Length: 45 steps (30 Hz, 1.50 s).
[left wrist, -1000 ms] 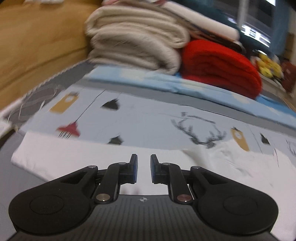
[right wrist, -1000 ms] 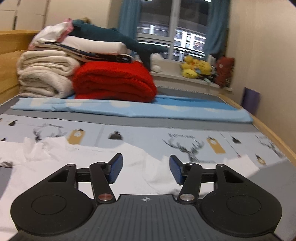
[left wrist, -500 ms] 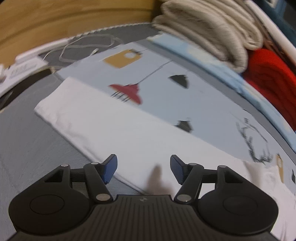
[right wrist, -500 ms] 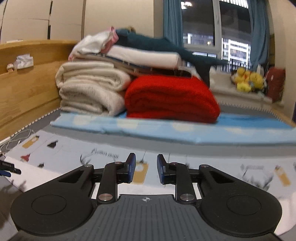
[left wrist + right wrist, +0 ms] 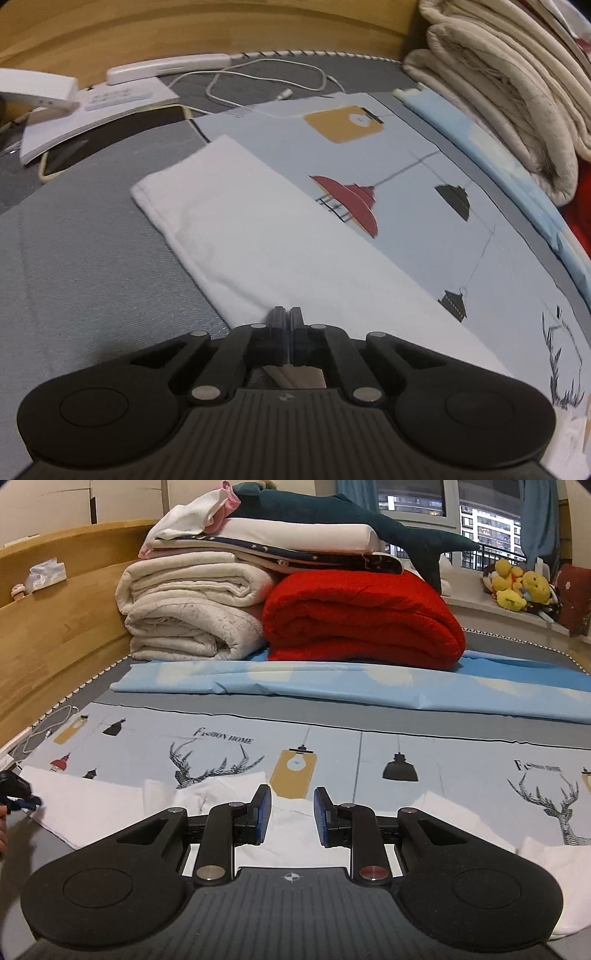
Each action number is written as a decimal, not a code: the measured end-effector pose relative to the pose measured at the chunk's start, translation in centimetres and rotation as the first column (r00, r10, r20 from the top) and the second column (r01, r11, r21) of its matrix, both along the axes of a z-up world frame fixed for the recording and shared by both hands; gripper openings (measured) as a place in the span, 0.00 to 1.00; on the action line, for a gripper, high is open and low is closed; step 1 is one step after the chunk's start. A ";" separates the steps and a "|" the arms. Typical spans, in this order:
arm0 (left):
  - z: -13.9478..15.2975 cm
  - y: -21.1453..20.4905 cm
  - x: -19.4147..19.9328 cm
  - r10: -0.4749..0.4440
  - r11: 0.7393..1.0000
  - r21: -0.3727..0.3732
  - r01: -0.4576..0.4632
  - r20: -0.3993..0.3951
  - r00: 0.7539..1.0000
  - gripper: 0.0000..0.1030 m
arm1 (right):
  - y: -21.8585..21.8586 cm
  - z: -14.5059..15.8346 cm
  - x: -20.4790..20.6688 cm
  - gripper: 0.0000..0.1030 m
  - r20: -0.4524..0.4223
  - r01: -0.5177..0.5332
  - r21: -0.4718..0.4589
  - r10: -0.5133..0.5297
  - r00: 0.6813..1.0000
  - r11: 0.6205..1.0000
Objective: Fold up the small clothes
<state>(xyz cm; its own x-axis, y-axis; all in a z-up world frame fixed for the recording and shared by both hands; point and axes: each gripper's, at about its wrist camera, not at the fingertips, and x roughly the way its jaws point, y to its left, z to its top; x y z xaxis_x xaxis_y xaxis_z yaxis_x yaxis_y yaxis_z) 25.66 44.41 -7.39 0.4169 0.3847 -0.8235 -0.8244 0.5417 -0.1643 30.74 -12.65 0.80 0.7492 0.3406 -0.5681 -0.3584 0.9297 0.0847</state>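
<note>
Pinching white garment (image 5: 266,236) near edge at 6 o'clock, left gripper (image 5: 287,314) jaws pressed together on cloth. Right gripper (image 5: 291,812) jaws wide apart above garment spread over patterned sheet (image 5: 369,746); red blanket (image 5: 362,620) at 12 o'clock.

White garments (image 5: 280,251): 1, spread flat
Grippers: 2, left gripper (image 5: 287,318) and right gripper (image 5: 291,814)
Red blankets (image 5: 364,618): 1, folded
Cream blankets (image 5: 192,607): 1 stack, folded
Blue sheets (image 5: 354,688): 1, folded
Plush sharks (image 5: 343,520): 1
Yellow plush toys (image 5: 517,587): 1 cluster, number unclear
Phones (image 5: 110,138): 1
White cables (image 5: 266,83): 1
Deer prints (image 5: 214,764): 2 in the right wrist view
</note>
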 end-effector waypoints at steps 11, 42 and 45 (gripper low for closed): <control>-0.3 0.7 -0.9 0.056 0.998 -0.009 -0.056 0.020 0.998 0.12 | -0.6 -0.6 -1.1 0.25 -0.041 0.034 0.011 -0.034 0.999 0.999; 9.8 -28.1 3.0 -0.539 0.820 0.010 0.572 0.348 0.767 0.03 | -4.0 0.8 -4.3 0.15 -0.077 0.191 0.030 -0.188 0.979 0.981; 9.8 -28.1 3.3 -0.540 0.819 0.020 0.573 0.362 0.760 0.03 | -4.8 0.2 -3.9 0.14 -0.080 0.219 0.042 -0.216 0.973 0.975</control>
<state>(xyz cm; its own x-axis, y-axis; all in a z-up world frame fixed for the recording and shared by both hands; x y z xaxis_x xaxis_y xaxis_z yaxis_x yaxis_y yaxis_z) 28.94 16.35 2.43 0.7903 -0.0677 -0.6089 -0.2657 0.8577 -0.4402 26.88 -17.48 1.04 0.7646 0.2037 -0.6114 -0.1390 0.9785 0.1522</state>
